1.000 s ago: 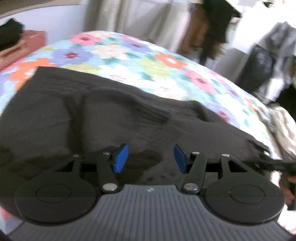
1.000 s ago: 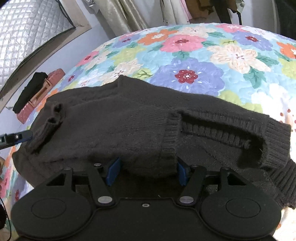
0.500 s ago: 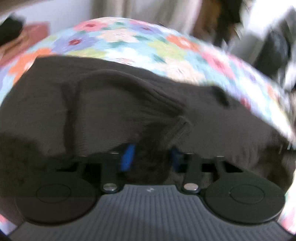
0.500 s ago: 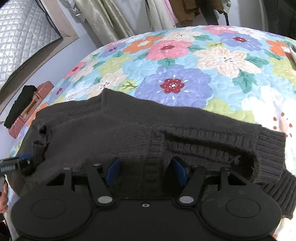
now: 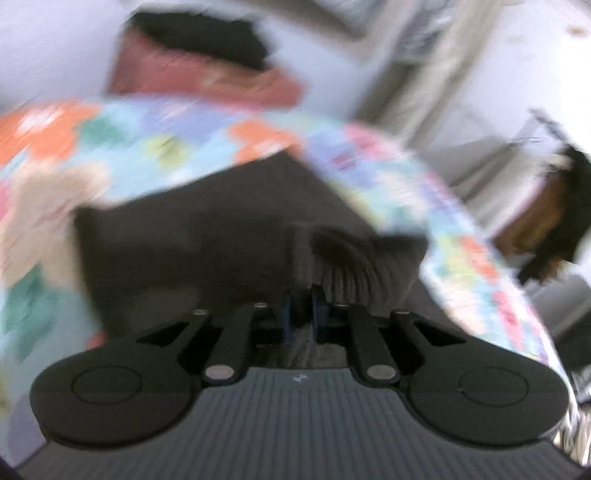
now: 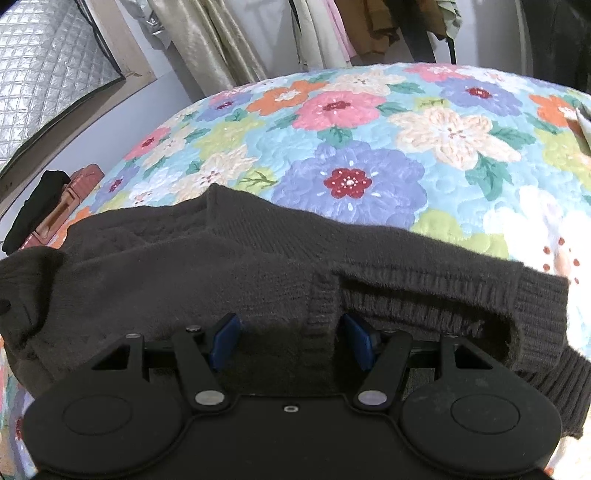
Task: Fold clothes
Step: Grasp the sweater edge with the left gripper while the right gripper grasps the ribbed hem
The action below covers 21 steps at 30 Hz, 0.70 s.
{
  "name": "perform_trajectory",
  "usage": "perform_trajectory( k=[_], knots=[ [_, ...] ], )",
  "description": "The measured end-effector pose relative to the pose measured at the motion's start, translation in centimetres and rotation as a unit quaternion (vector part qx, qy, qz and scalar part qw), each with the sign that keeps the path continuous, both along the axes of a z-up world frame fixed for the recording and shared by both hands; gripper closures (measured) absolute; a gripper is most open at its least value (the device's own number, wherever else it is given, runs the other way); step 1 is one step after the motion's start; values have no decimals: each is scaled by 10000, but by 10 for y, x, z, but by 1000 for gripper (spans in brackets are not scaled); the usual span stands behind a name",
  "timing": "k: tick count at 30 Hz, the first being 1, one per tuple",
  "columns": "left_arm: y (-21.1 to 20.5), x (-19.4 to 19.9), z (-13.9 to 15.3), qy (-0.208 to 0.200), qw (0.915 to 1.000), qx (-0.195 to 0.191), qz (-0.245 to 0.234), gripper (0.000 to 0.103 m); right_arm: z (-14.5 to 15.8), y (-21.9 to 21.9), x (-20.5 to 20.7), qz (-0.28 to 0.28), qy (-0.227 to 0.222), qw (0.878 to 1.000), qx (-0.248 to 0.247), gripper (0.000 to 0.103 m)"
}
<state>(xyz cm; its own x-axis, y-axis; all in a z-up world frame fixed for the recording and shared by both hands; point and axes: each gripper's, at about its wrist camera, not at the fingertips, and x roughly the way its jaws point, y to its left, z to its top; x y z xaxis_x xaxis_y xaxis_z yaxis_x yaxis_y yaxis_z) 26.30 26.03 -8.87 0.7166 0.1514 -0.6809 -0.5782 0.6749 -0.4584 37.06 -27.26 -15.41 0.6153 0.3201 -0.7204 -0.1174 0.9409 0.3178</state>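
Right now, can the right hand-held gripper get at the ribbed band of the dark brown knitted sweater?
Probably yes. The right hand-held gripper is open, and the ribbed band of the dark brown knitted sweater lies between its pads with nothing covering it.

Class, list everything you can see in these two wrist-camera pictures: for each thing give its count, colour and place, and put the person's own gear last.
sweater: one, dark brown knit, spread on the quilt near both grippers.
quilt: one, light blue with many-coloured flowers, covering the bed.
hanging clothes: several, beige, pink, brown, behind the bed.
quilted panel: one, silver, far left by the wall.
reddish-brown object: one, beyond the bed's left edge, with a black cloth on it.
left gripper: one, black with blue pads, shut on a fold of the sweater; view blurred.
right gripper: one, black with blue pads, jaws apart with the sweater's ribbed band between them.
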Motion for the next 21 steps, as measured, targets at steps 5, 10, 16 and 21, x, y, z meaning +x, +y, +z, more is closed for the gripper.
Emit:
perform_trajectory(
  k=[5, 10, 16, 21],
  knots=[
    [21, -3, -13, 380, 9985, -277, 266, 82, 1, 0, 1, -5, -47, 10000, -23, 35],
    [19, 3, -16, 413, 9985, -271, 255, 68, -3, -1, 3, -150, -88, 9998, 89, 35],
    [10, 6, -17, 357, 9992, -148, 57, 68, -4, 3, 3, -116, -375, 9992, 90, 35],
    [8, 8, -19, 376, 9992, -154, 41, 68, 2, 10, -1, 140, -720, 9966, -383, 49]
  ],
)
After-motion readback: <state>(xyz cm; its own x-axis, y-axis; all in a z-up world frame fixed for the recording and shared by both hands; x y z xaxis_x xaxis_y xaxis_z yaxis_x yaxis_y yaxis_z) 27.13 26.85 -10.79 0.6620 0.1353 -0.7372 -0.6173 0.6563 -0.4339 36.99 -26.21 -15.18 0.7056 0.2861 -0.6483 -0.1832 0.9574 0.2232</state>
